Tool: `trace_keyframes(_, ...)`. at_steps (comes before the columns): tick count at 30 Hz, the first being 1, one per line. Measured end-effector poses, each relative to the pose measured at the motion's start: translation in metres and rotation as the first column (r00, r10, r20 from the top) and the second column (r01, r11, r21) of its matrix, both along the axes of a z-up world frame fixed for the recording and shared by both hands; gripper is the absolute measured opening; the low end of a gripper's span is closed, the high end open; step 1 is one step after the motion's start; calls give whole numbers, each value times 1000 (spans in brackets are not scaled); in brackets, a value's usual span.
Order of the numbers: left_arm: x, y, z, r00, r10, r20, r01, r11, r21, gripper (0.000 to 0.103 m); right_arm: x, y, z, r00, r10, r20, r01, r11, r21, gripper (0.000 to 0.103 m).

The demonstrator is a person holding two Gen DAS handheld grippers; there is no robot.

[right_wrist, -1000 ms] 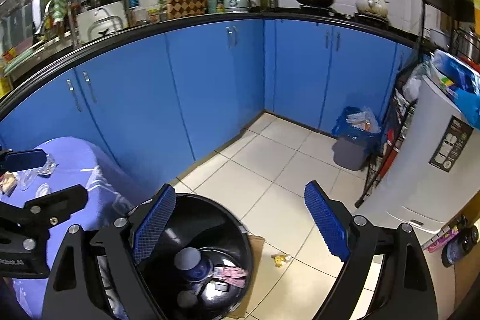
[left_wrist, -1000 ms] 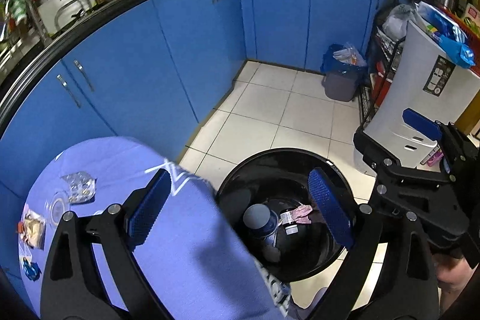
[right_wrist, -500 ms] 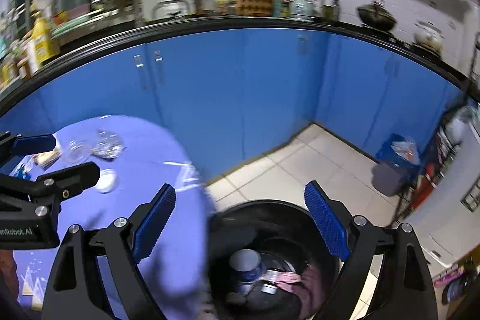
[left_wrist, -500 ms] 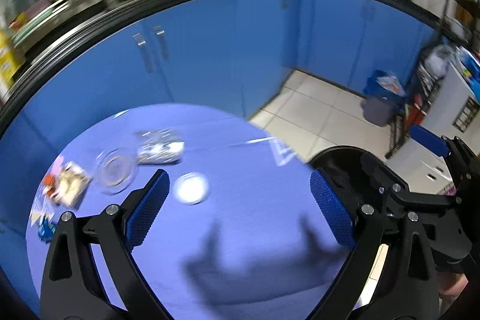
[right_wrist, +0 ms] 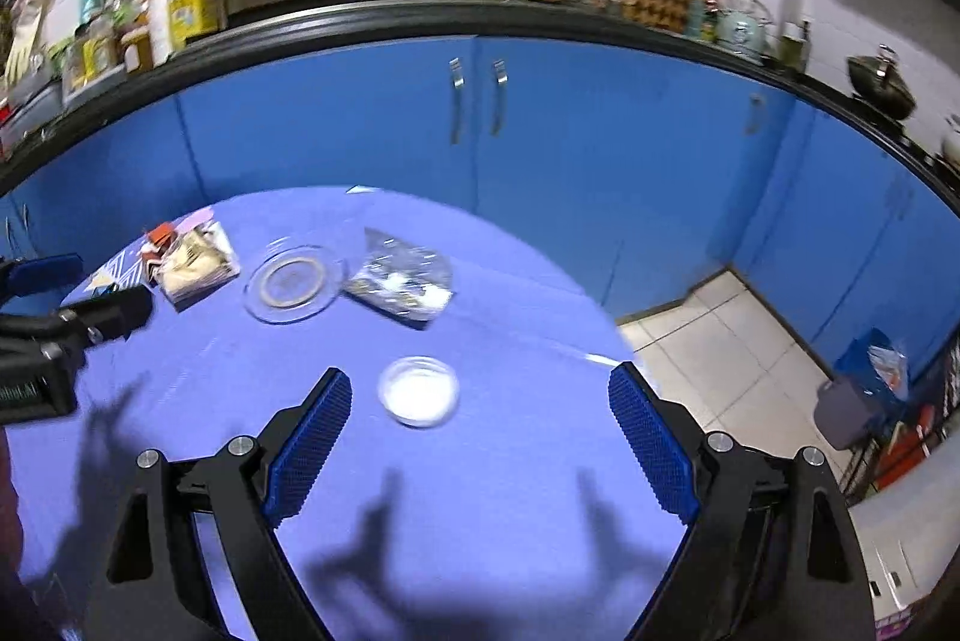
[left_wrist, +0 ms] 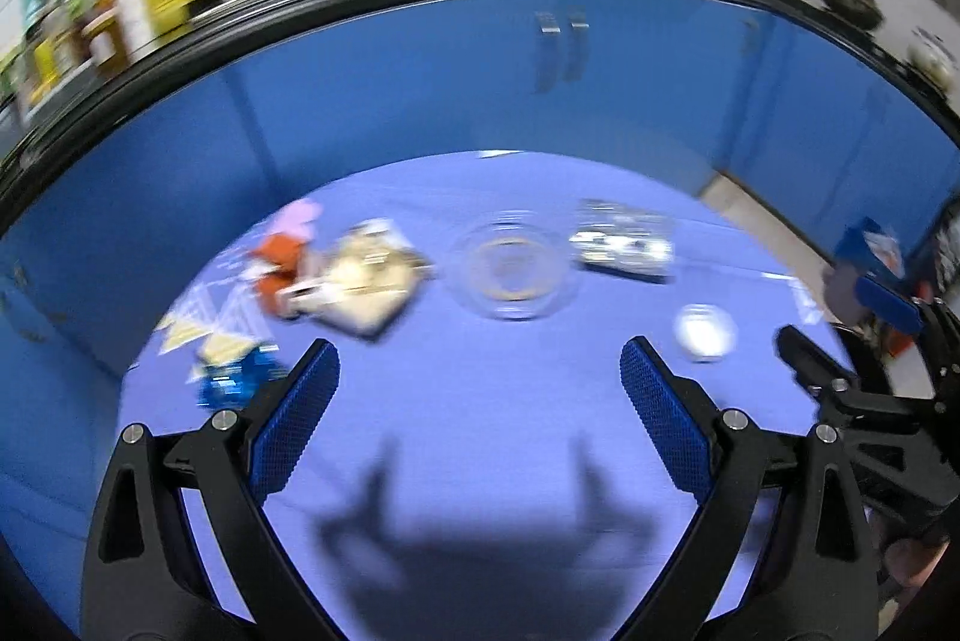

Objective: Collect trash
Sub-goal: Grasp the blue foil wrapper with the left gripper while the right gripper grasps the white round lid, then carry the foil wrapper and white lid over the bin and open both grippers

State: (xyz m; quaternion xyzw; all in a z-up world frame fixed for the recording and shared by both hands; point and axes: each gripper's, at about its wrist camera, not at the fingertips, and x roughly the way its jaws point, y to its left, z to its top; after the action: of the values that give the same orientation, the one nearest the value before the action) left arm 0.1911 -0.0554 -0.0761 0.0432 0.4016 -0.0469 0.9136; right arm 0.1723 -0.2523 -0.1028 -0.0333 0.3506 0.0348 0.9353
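Trash lies on a round table with a purple cloth (left_wrist: 480, 431) (right_wrist: 510, 461). A clear crumpled wrapper (left_wrist: 624, 245) (right_wrist: 399, 281), a clear round lid (left_wrist: 513, 272) (right_wrist: 294, 284), a small white round cup (left_wrist: 705, 332) (right_wrist: 420, 390), a beige packet (left_wrist: 369, 281) (right_wrist: 195, 269), a red wrapper (left_wrist: 279, 269) and a blue wrapper (left_wrist: 234, 383) lie apart. My left gripper (left_wrist: 474, 401) is open and empty above the cloth. My right gripper (right_wrist: 480, 437) is open and empty, just short of the white cup.
Blue cabinets (right_wrist: 540, 131) under a black counter curve behind the table. Tiled floor (right_wrist: 738, 341) lies to the right, with a small grey bin lined in blue (right_wrist: 852, 401). The other gripper shows at each view's side edge (left_wrist: 870, 389) (right_wrist: 60, 317).
Both grippers swung left, away from the black trash bin on the floor, to over the table. The bin has left both views. Both stayed open and empty.
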Motion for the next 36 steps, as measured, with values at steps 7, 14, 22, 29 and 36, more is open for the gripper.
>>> trace_keyframes(7,18,76,-26,989,143,-24,-142,989,31,94,29,27,-26,997,25,-79,-26,999,-18,86)
trace_keyframes(14,34,121,-49,976,205,-69,-203,979,29,93,49,40,-44,989,26,-144,-29,999,-18,86)
trace_keyframes(22,48,135,-68,972,201,-121,-203,979,-2,83,56,47,-52,986,36,-161,-38,999,-11,76)
trace_keyframes(29,45,134,-69,971,202,-130,-206,978,-19,73,56,44,-48,989,27,-147,-32,999,-33,38)
trace_keyframes(36,33,129,-63,971,209,-114,-213,976,-29,69,48,40,-45,988,41,-147,-43,999,-10,37)
